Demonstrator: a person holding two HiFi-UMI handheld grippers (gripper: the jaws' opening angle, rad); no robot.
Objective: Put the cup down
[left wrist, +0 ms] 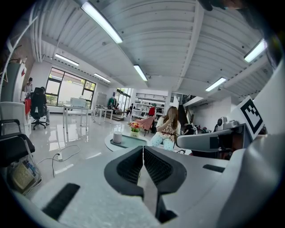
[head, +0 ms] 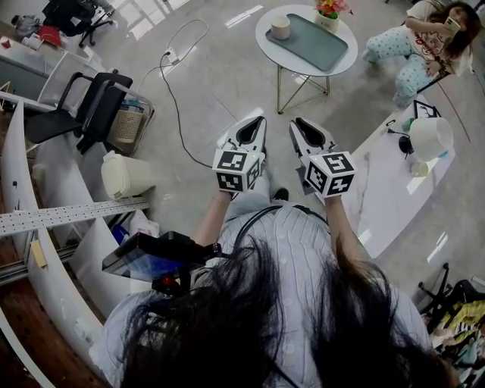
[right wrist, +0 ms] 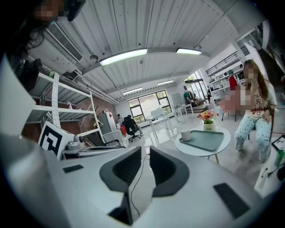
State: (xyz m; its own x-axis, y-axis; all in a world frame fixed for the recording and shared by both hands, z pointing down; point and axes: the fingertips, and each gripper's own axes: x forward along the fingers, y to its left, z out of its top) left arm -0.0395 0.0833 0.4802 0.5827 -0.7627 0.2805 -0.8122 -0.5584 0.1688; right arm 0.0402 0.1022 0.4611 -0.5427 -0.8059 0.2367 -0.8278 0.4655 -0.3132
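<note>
1. Left gripper (left wrist: 143, 149): jaws pressed together, nothing between them. Right gripper (right wrist: 145, 151): also closed and empty. Both are held out in front of the person's chest, side by side and well apart from the cup.
2. Cup (head: 280, 27): small, pale, cylindrical and upright. It stands on the left end of a grey-green tray (head: 314, 45), and neither gripper is touching it. No handle visible, though it's too small to be sure.
3. Handling, as a guess: looks like ceramic, so stiff, light enough for one gripper, smooth-walled, and breakable if dropped or knocked.
4. Where to grip: across the body at about mid height, pads on opposite sides. Squeeze firmly because glazed walls could slip. Pinching one wall over the rim would also work but tips more easily.
5. Task status: the cup already sits down on the tray and nothing is being carried, so the put-down looks done or not under way.
6. Tray lies on a round white counter (head: 299, 66) with thin metal legs. A flower pot (head: 328, 17) stands at the tray's far edge.
7. Further out: a seated person (head: 424, 45) is just beside the counter, and a cable (head: 178, 114) runs across the glossy floor.
</note>
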